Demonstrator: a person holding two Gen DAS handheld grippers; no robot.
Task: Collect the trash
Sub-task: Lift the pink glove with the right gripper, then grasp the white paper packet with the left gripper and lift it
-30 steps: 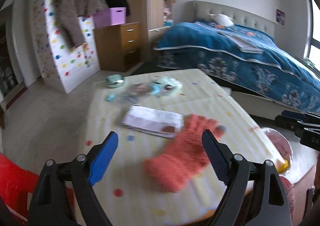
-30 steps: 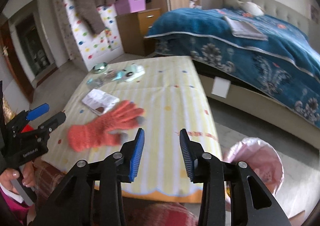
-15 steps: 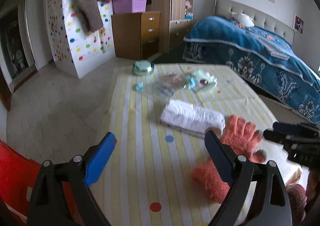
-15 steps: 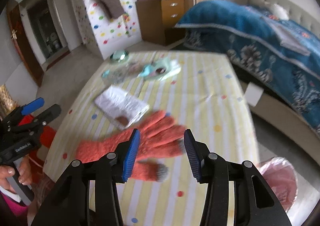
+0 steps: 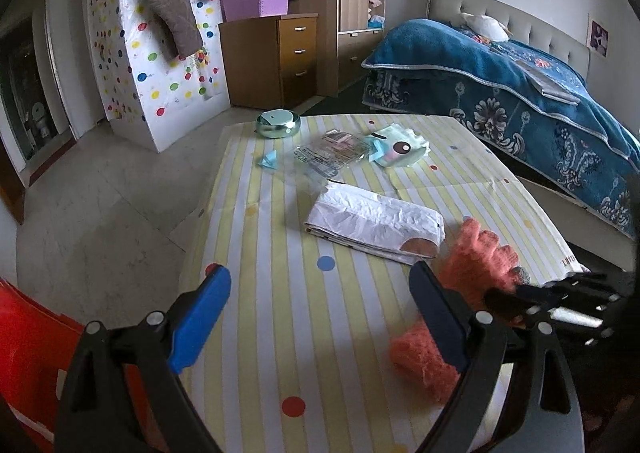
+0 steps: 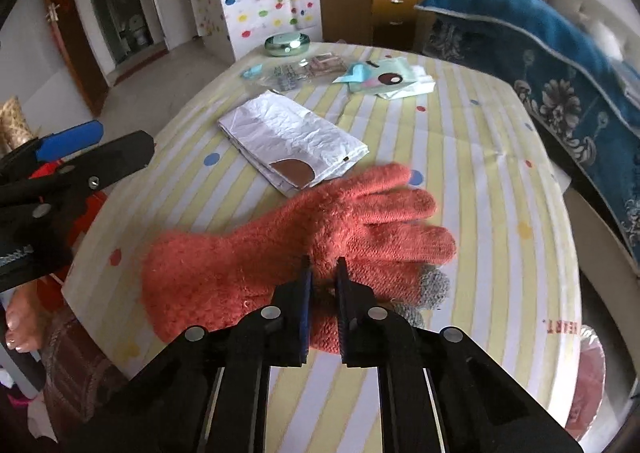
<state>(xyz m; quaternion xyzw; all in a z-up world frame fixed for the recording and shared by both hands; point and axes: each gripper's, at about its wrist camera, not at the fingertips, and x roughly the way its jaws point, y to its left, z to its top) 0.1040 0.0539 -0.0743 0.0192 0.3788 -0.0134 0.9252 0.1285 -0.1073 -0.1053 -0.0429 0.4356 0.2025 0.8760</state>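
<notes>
1. Closing on the orange glove (image 6: 304, 249), the right gripper's (image 6: 323, 273) fingers (image 6: 305, 293) stood almost together, with a fold of the glove's fuzzy knit between their tips; whether the pads already pressed it could not quite be told, though they looked to pinch it.
2. The left gripper (image 5: 320, 313) hung with its blue fingers (image 5: 200, 317) spread wide and nothing between them, above the striped cloth at the near edge of the bench (image 5: 340, 393).
3. The glove lay flat on the bench near its front edge, cuff toward the left gripper's side, its grey-tipped digits pointing the other way.
4. Just beyond the glove, touching its upper edge, lay a crumpled white paper bag (image 6: 292, 137) with a brown patch.
5. Farther back on the bench lay a clear plastic wrapper (image 6: 304, 69), a mint-green packet (image 6: 384, 81), a small blue scrap (image 6: 252, 71) and a round green tin (image 6: 287, 43).
6. A pink bag (image 6: 588, 381) showed below the bench's right edge.
7. Beyond stood a bed (image 5: 520, 93) with a blue cover, a wooden drawer unit (image 5: 276, 57) and a polka-dot board (image 5: 160, 65).
</notes>
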